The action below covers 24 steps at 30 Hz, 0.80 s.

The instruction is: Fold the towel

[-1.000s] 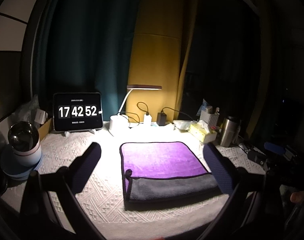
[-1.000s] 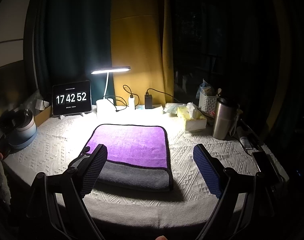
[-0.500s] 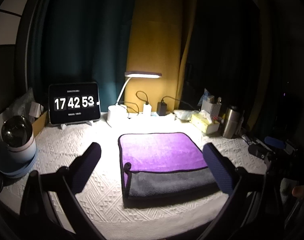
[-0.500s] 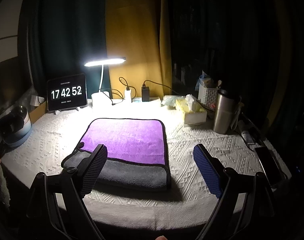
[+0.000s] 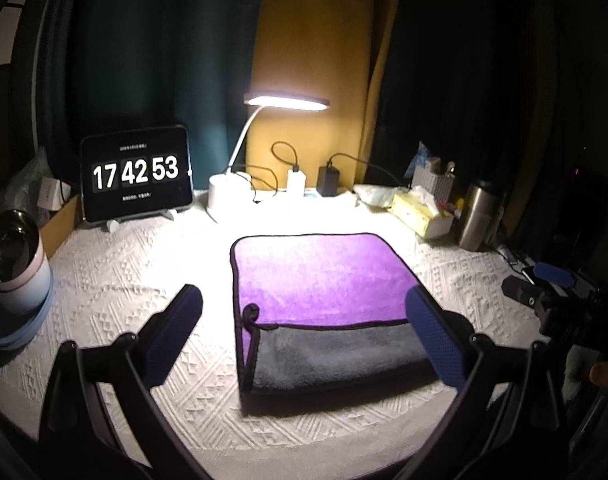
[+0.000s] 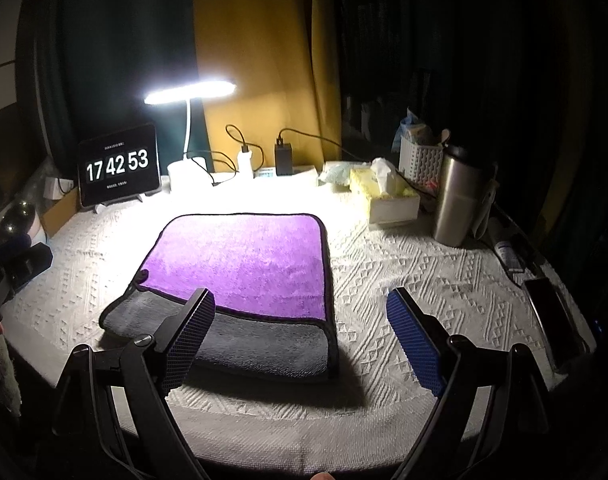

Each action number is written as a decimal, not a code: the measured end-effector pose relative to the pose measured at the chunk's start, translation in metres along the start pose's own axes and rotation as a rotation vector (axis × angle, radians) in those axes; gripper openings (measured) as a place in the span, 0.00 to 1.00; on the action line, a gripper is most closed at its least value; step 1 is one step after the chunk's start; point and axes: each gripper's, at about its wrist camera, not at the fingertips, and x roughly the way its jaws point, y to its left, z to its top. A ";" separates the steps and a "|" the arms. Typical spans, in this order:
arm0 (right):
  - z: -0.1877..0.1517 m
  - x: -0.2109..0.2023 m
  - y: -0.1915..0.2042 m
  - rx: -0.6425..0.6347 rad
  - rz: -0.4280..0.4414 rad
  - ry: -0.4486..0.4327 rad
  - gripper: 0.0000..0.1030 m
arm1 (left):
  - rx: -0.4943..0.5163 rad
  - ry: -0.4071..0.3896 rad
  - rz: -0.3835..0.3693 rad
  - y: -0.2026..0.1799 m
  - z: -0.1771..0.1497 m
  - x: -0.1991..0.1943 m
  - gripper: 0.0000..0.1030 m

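A purple towel [image 5: 320,276] with a grey underside lies folded on the white table, its grey layer showing along the near edge; it also shows in the right wrist view [image 6: 247,260]. My left gripper [image 5: 304,336] is open and empty, held above the towel's near edge. My right gripper [image 6: 299,336] is open and empty, above the towel's near right corner. The right gripper also shows at the right edge of the left wrist view [image 5: 552,284].
At the back stand a lit desk lamp [image 5: 283,102], a tablet clock [image 5: 135,178], chargers, a tissue box [image 6: 388,196], a white basket and a steel tumbler [image 6: 456,200]. A mug [image 5: 11,264] is far left. A phone [image 6: 552,312] lies at the right edge.
Both grippers have risen and pulled back a little from the table, still open. The towel has not moved.
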 end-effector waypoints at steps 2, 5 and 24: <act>0.001 0.008 -0.003 0.005 -0.001 0.013 0.87 | -0.002 0.018 0.001 0.001 0.000 0.009 0.99; 0.000 0.019 -0.009 0.013 -0.003 0.037 0.87 | -0.006 0.050 0.006 0.003 -0.001 0.024 0.98; -0.015 0.088 -0.036 0.060 0.033 0.199 0.78 | -0.041 0.272 0.021 0.025 -0.029 0.112 0.75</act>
